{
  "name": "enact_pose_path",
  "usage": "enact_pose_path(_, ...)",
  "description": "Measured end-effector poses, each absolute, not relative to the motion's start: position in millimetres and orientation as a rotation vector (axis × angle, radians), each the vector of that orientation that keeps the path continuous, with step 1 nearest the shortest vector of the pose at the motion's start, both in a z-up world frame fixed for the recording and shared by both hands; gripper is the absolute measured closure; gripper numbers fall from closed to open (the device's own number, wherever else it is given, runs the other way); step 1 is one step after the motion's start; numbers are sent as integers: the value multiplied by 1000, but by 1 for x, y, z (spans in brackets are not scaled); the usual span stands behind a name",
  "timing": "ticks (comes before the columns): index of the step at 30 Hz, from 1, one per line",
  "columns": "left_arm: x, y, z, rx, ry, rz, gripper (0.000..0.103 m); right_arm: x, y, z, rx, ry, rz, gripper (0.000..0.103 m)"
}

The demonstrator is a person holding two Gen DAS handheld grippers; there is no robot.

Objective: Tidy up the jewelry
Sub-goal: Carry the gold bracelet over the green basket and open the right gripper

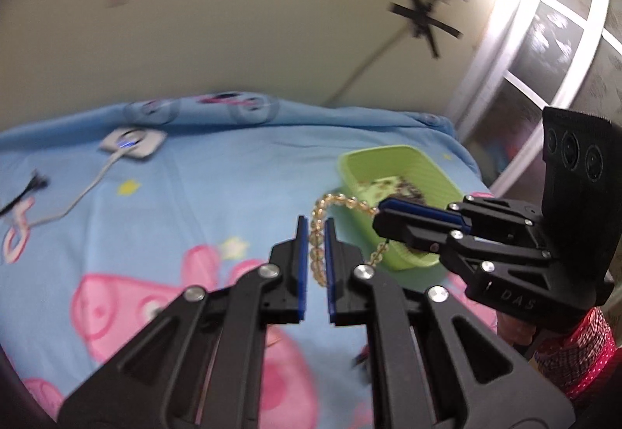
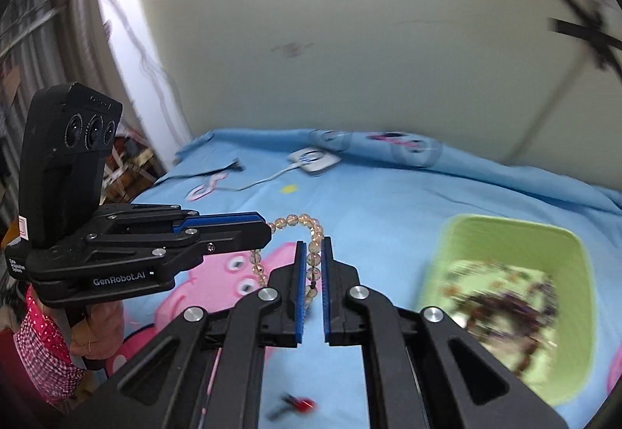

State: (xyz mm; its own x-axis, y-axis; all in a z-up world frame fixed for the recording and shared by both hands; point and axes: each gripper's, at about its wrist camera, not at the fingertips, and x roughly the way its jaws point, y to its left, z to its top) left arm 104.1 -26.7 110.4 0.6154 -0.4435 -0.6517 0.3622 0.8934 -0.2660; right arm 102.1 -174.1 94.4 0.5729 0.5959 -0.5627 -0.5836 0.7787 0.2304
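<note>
A bracelet of amber beads [image 1: 337, 202] hangs in the air between my two grippers, above the blue cartoon bedsheet [image 1: 186, 192]. My left gripper [image 1: 315, 225] is shut on one side of the bracelet. My right gripper [image 1: 383, 213] is shut on the other side, just over the green tray [image 1: 412, 161]. In the right wrist view the bracelet [image 2: 301, 221] arches from my right gripper [image 2: 313, 246] to my left gripper [image 2: 266, 229]. The green tray [image 2: 575, 254] holds a blurred heap of dark and beaded jewelry [image 2: 501, 304].
A white device [image 1: 131, 144] with a cable lies at the back of the bed. A small red and black item [image 2: 299, 403] lies on the sheet near me. A pale wall stands behind the bed, with a window [image 1: 544, 52] to the right.
</note>
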Motion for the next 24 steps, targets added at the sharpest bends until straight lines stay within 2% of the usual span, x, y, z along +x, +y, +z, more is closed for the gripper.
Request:
enact_pose_path(10,135,-130,107,-27,833,-577,96,109,-276,85,131,668,527,103)
enact_pose_path(24,189,-161,86,68,905,-449,96,163,-299,57,241,719,407,103)
